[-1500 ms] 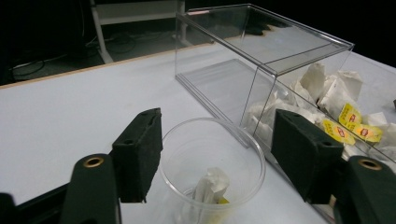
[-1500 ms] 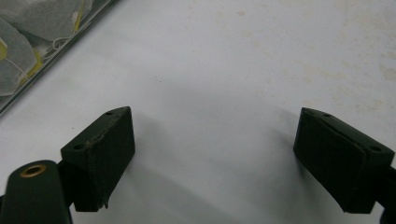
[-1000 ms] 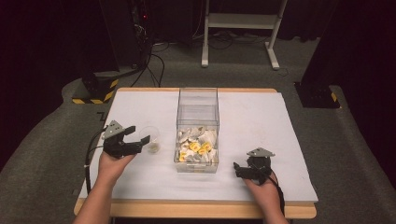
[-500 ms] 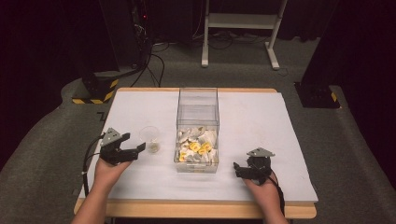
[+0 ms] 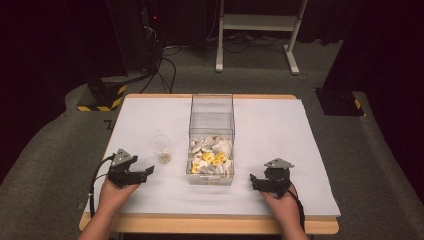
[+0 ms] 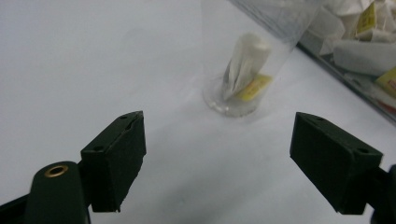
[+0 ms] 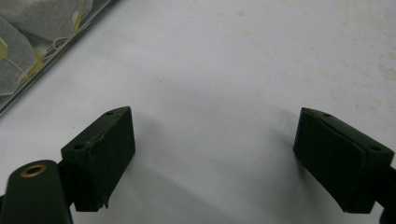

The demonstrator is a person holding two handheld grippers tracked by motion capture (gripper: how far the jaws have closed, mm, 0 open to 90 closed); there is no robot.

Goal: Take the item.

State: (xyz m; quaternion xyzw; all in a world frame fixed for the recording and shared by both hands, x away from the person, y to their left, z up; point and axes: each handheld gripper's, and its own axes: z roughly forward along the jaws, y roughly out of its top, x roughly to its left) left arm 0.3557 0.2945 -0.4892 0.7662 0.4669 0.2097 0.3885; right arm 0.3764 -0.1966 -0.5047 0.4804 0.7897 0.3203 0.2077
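Your left gripper (image 5: 131, 172) sits low over the near left of the white tabletop (image 5: 280, 130), fingers (image 6: 114, 161) spread wide, nothing between them. Your right gripper (image 5: 270, 181) is at the near right, fingers (image 7: 100, 156) also wide apart and empty, bare tabletop under them.

Just beyond your left gripper stands a small clear cup (image 5: 161, 148), upright, with one tea bag (image 6: 245, 67) inside; in the left gripper view its yellow tag rests at the cup bottom. The cup is beside the clear bin (image 5: 212, 137), apart from it, on the bin's left.

The bin stands mid-table, running away from you. A pile of tea bags (image 5: 211, 157), white with yellow tags, fills its near end; the far end looks empty. The right gripper view catches the bin's edge at upper left.

Past the tabletop: grey floor, cables, a white stand (image 5: 257, 30).
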